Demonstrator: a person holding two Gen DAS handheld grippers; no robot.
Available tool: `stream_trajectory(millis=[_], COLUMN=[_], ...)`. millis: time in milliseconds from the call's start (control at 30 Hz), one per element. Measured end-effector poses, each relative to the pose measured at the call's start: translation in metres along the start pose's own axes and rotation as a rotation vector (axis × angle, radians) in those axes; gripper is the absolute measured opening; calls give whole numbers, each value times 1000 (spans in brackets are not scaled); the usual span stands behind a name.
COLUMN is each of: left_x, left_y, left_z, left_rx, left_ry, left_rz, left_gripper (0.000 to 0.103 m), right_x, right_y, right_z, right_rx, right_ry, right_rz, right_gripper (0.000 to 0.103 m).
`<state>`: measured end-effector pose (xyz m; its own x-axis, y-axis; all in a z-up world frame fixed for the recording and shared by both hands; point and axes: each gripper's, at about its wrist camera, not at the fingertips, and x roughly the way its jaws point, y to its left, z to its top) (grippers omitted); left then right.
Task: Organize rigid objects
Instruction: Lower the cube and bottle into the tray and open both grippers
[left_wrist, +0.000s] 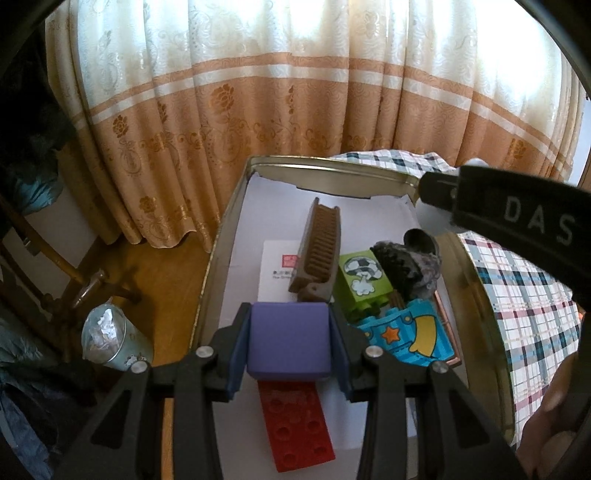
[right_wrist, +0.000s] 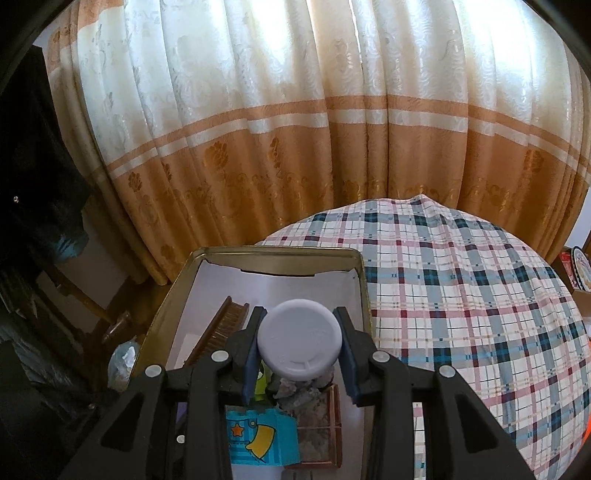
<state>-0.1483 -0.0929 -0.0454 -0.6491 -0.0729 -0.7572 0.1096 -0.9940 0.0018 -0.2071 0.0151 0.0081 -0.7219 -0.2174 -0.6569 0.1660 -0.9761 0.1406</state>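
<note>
A: Purple cube (left_wrist: 289, 341) clamped between the blue pads of the left gripper (left_wrist: 290, 343), one pad flat on each side face, the top face bare. Held over the near end of the tin tray (left_wrist: 207, 266), above the red studded plate (left_wrist: 297, 430) lying on the white paper liner.

B: And on the right?

A: White round cap (right_wrist: 300, 341), seemingly of a small jar, pinched at its widest by the right gripper (right_wrist: 300, 347), jaws narrow and pressing on both sides. Hanging over the tin tray too, above the grey lumpy piece (right_wrist: 295, 391) and the blue star-and-moon block (right_wrist: 258, 437).

B: Step in hand?

A: By the look of it, carrying in, both loads over the tin tray and neither set down yet. Already inside: brown comb-like piece (left_wrist: 320, 247) along the middle, green block (left_wrist: 360, 282) just right of it, the dark lumpy thing (left_wrist: 410, 266) and the blue block toward the right wall.

B: Next move?

A: Probably lowering each piece onto bare liner before letting go. For the purple cube, free paper left of the red plate or toward the far wall of the tin tray; straight down means landing on the studs. For the white cap, hard to place where it hangs, clutter directly below; open liner at the far end of the tin tray looks better.

B: Outside the tin tray?

A: Plaid cloth (right_wrist: 461, 295) to its right, curtain (right_wrist: 295, 147) behind, a plastic cup (left_wrist: 110, 339) on the floor to its left.
</note>
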Motion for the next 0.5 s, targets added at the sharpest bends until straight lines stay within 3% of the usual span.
stream_trajectory(millis=[500], left_x=[1], left_y=[1], left_z=[1], left_rx=[9], left_ry=[-7], left_rz=[8], left_gripper=[39], right_x=[15], right_y=[1], right_z=[-3], right_rx=[9], right_ry=[48], right_rz=[18], right_gripper=[39])
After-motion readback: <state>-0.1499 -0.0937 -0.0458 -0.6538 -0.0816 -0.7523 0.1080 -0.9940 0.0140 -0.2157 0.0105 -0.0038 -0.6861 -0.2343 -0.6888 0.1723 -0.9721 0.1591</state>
